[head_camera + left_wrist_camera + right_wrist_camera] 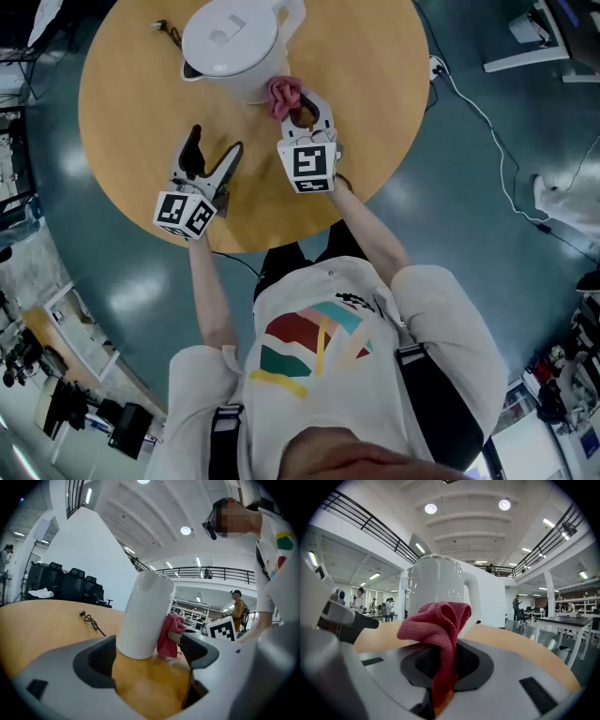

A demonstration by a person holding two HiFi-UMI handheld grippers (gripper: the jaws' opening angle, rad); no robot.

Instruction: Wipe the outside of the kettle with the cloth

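Two tools are over the round wooden surface [375,84]. The right tool [443,665] is clamped on a red cloth [436,625]. Its own view shows the fabric pinched between the jaws and bunched up above them, against the near wall of the white kettle [437,581], with the kettle's handle to the right. The head view hides that pinch behind the tool's marker cube. It does show the cloth touching the kettle's near right side, and the kettle standing upright with its lid on at the far part of the surface.

The left tool [214,152] has its jaws wide apart, with nothing between them. It sits near and left of the kettle, apart from it. Its own view adds that only bare wood lies in the gap, and that the kettle stands beyond the jaws with the cloth against its right wall. A thin dark cable [91,620] lies on the surface, left of the kettle.
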